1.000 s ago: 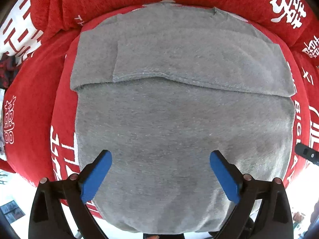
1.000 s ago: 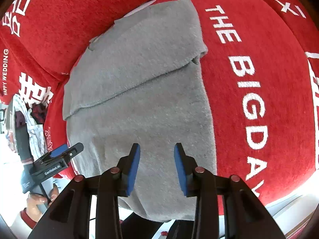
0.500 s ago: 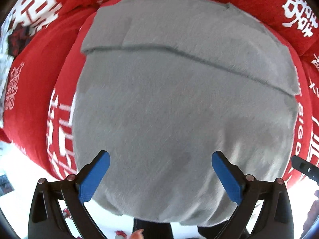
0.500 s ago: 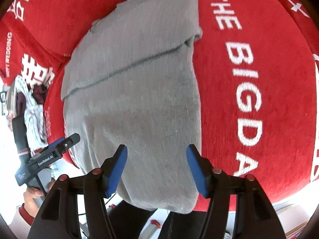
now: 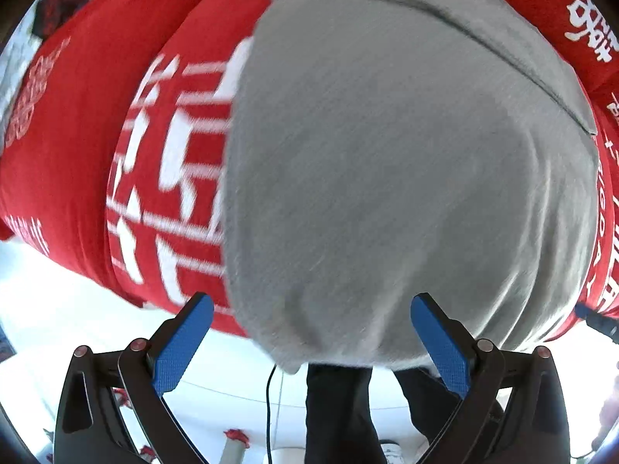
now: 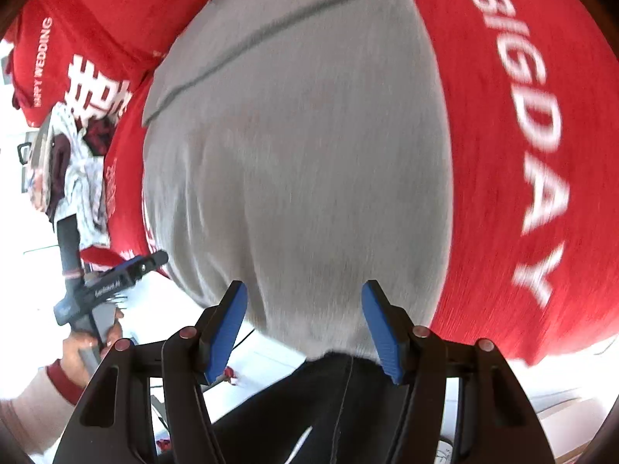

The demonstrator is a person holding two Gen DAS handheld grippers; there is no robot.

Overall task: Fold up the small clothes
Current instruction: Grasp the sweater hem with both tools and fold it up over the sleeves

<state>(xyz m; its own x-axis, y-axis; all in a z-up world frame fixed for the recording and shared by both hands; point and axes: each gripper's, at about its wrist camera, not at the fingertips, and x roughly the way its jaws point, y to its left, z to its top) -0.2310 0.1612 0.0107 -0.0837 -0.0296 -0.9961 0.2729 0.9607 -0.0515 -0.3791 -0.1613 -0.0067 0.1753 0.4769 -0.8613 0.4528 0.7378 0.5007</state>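
The grey garment (image 5: 387, 178) lies flat on the red cover (image 6: 522, 123), its hem draped over the near edge at 6 o'clock. Left gripper (image 5: 309, 342) gapes wide; right gripper (image 6: 303, 326) — jaws just opened — holds nothing.

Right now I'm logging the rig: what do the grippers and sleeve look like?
Both the left gripper and the right gripper have black frames, blue ribbed pads and small round rivets. The left one shows white lettering on its side. The sleeve is pale with a dark red cuff.
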